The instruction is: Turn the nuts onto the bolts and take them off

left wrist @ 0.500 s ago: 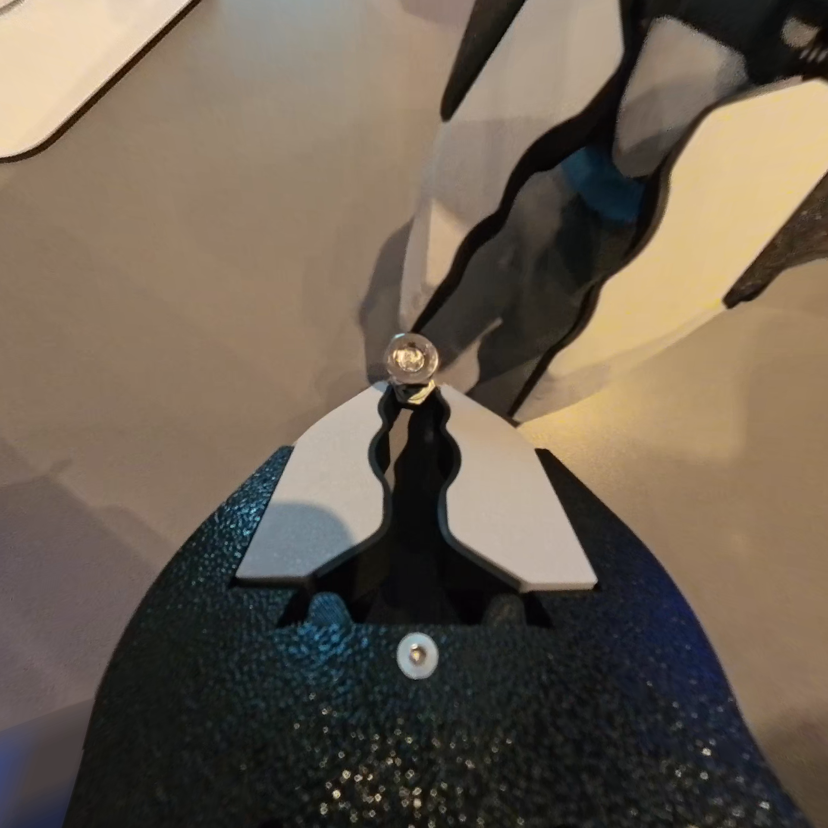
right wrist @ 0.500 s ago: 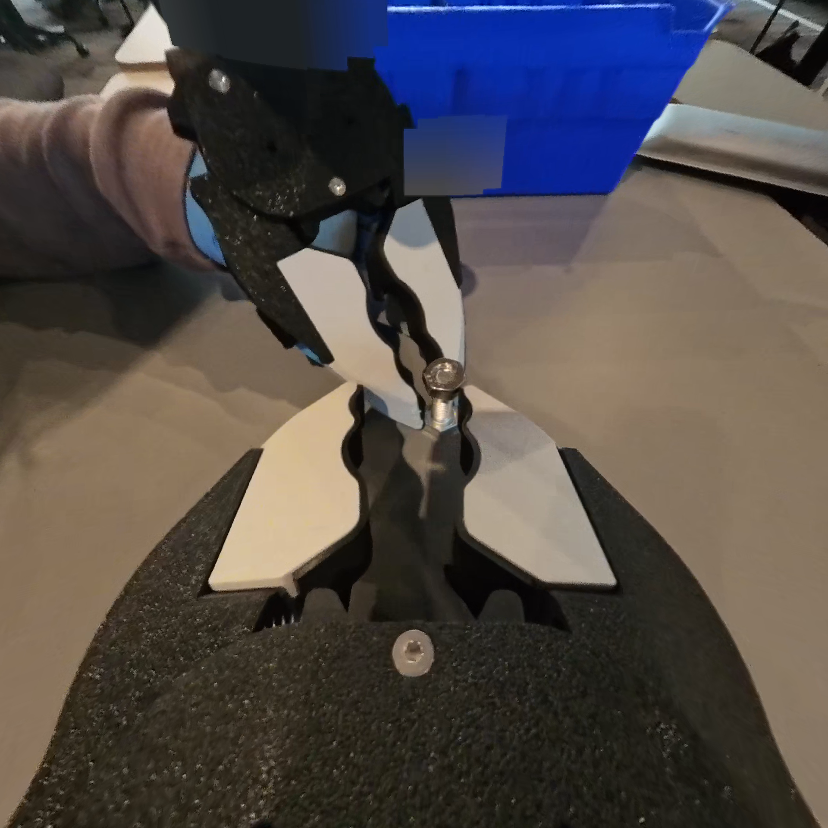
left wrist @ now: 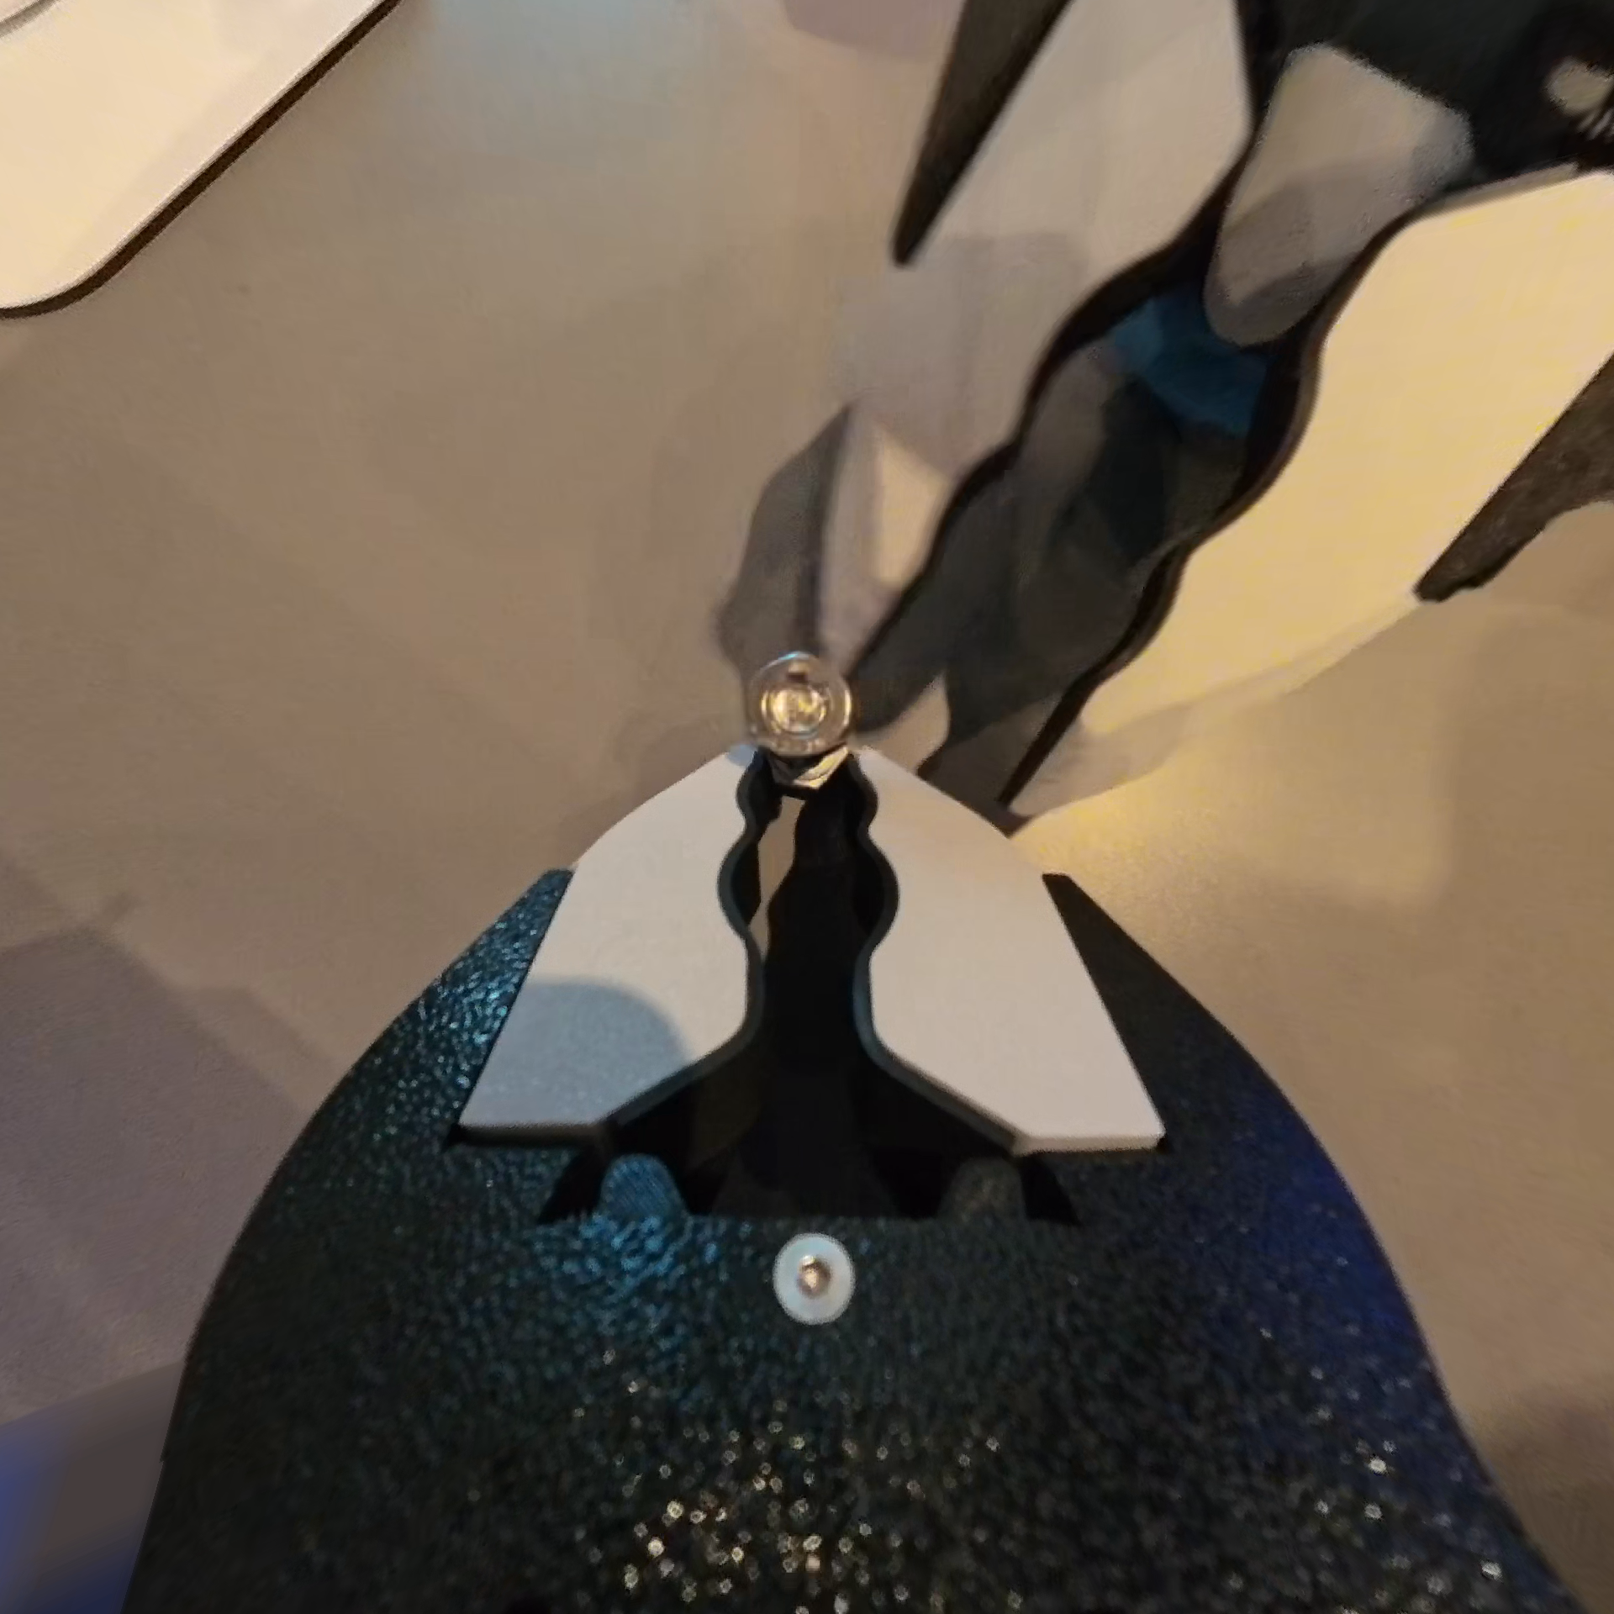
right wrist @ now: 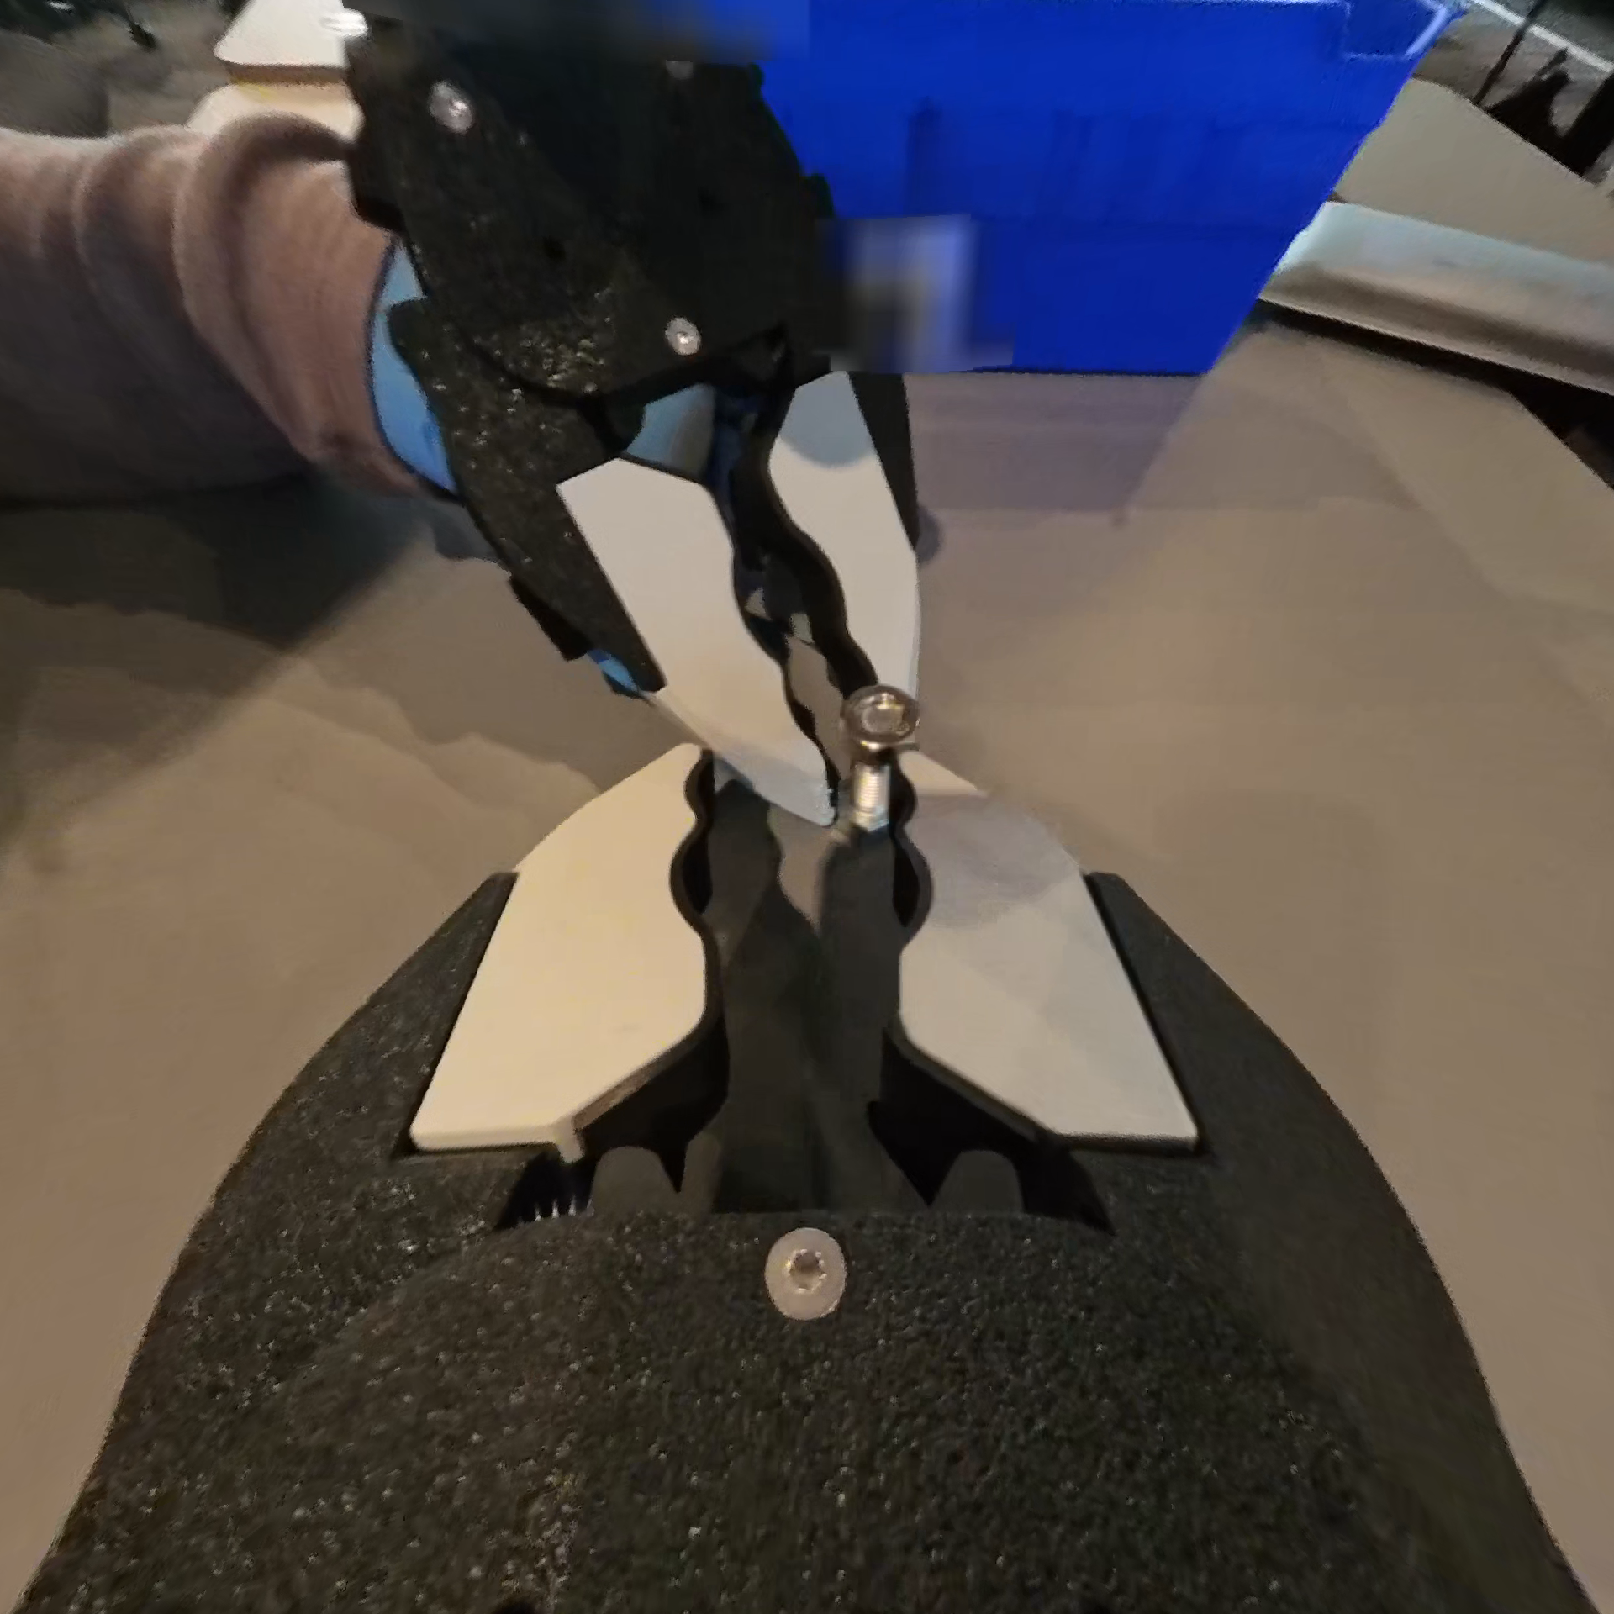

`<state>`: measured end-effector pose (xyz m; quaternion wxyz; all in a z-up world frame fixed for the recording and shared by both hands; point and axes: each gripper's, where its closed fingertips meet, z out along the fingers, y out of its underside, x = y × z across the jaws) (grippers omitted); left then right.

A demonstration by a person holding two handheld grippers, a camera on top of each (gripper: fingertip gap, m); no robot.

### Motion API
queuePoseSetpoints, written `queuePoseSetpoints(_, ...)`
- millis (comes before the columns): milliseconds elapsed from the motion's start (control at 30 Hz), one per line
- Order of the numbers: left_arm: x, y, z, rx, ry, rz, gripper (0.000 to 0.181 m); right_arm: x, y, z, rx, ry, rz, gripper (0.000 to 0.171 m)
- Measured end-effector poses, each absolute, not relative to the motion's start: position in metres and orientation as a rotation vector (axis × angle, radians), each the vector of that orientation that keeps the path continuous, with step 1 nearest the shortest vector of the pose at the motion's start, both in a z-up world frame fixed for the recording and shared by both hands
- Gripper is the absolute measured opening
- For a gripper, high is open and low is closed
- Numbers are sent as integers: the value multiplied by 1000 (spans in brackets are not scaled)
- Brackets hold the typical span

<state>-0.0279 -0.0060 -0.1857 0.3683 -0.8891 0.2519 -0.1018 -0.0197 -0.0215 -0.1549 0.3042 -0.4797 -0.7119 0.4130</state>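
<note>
Between the two sets of fingertips: a small silver bolt is held in the air above the grey table, its head up and its threaded shank pointing down.
Bolt head: in the left wrist view it shows end-on as a round, shiny disc just past the fingertips.
Nut: a hexagonal nut sits directly under that head, wedged between the left gripper's tips; it is too blurred to tell how far it is threaded on.
Left gripper: its white fingers are drawn close and pinch the nut at their very tips.
Right gripper: its tips sit at the lower end of the shank, with the left gripper's tips crossing in front, so I cannot tell whether it grips the bolt or only lies beside it.
Person: a sleeve and a blue-gloved hand hold the left gripper from the left side.
Behind: a blue bin stands on the table.
Far corner: a pale board with a dark edge lies on the table.
</note>
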Motion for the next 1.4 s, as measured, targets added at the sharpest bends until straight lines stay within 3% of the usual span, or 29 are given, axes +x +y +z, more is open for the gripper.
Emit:
queuePoseSetpoints(67, -28, -6, -186, -2288, 648, -259, 16, -14, -30, -151, -1250, -1914, 1196, 21)
queuePoseSetpoints(367, -28, -6, -186, -2287, 647, -259, 16, -23, -12, -152, -1354, -1815, 1132, 35)
queuePoseSetpoints(433, -28, -6, -186, -2285, 646, -260, 16, -21, -17, -154, -1316, -1862, 1120, 31)
queuePoseSetpoints(500, -28, -6, -186, -2288, 647, -259, 16, -15, -29, -153, -1257, -1929, 1193, 11)
queuePoseSetpoints(733, -28, -6, -186, -2287, 647, -259, 16, -19, -16, -145, -1346, -1801, 1255, 28)
queuePoseSetpoints(933, -28, -6, -186, -2286, 646, -260, 16, -21, -17, -152, -1359, -1847, 1195, 28)
queuePoseSetpoints(1033, -28, -6, -186, -2286, 646, -259, 16, -14, -31, -150, -1278, -1922, 1264, 13)
queuePoseSetpoints(1267, -28, -6, -186, -2287, 646, -259, 16, -20, -14, -146, -1358, -1801, 1246, 28)
queuePoseSetpoints(1400, -28, -6, -186, -2287, 646, -259, 16, -22, -13, -150, -1375, -1814, 1193, 29)
